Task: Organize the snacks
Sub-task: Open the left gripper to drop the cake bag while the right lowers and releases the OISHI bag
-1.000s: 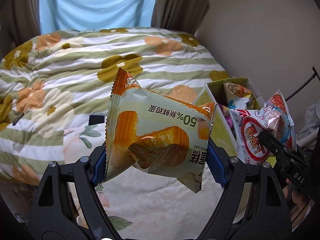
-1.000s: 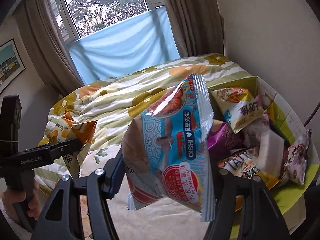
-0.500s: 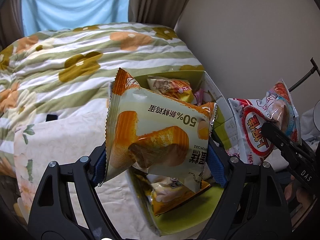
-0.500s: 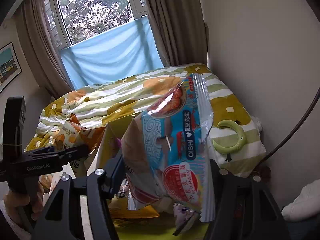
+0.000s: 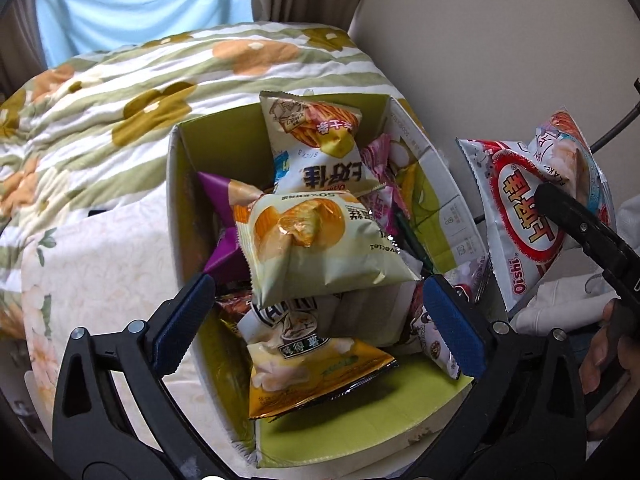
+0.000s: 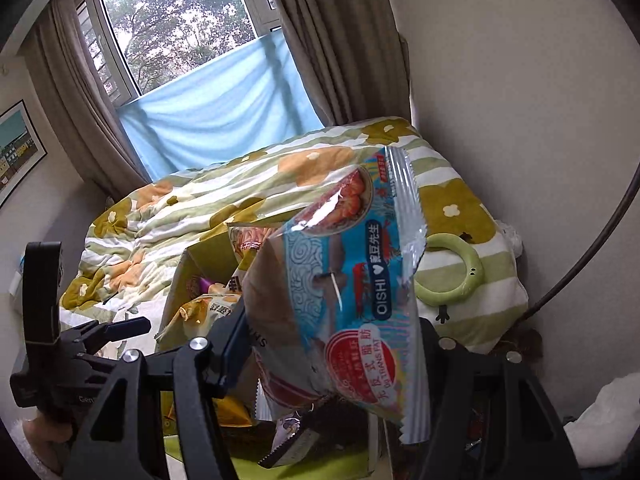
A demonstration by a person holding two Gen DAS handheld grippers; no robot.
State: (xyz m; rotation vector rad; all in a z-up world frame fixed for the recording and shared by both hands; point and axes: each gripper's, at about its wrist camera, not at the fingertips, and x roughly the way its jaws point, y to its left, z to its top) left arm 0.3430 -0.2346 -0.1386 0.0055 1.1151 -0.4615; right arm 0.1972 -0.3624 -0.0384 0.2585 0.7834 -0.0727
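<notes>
Cake packet (image 5: 320, 240) lies in the box (image 5: 436, 184) below the spread left hand-held gripper (image 5: 320, 320); right hand-held gripper (image 6: 332, 344) clamps the Oishi bag (image 6: 344, 280).

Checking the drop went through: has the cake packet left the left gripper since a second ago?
Yes. The cake packet now lies down inside the green box, atop other snacks, and the left gripper is open.

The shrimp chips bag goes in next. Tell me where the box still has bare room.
Bare green floor shows at the near end of the box, between the yellow bag and the near wall. Another patch lies along the right wall. The middle and far end are heaped, the cake bag on top.
</notes>
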